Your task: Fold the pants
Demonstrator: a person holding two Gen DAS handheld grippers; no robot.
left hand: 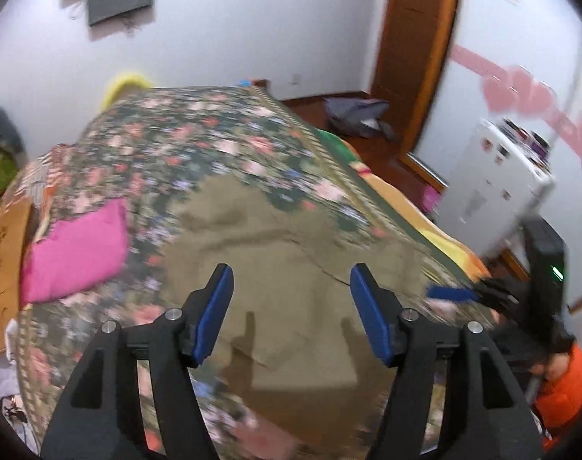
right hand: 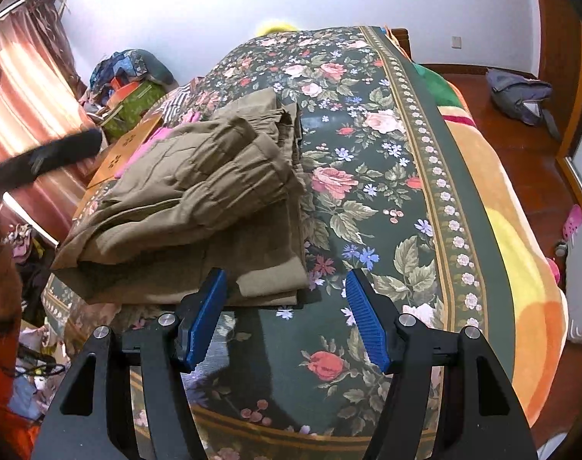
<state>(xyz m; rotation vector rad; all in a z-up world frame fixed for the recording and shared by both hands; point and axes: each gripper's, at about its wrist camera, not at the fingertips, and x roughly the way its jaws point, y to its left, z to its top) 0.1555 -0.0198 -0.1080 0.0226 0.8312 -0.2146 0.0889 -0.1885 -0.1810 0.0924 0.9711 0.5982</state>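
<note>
Olive-khaki pants (right hand: 199, 199) lie folded in a thick stack on the floral bed cover (right hand: 387, 161), waistband end on top and rumpled. In the left wrist view the pants (left hand: 275, 260) are blurred and spread below the fingers. My left gripper (left hand: 291, 280) is open and empty, hovering above the pants. My right gripper (right hand: 287, 287) is open and empty, just in front of the stack's near right corner, above the cover. The right gripper's blue finger (left hand: 450, 293) shows at the right in the left wrist view.
A pink cloth (left hand: 76, 249) lies left of the pants, next to a brown cardboard box (left hand: 3, 253). The bed's right edge carries an orange-yellow blanket (right hand: 521, 268). A grey bag (right hand: 521, 94) lies on the wooden floor. Clutter and a curtain (right hand: 26, 88) stand left.
</note>
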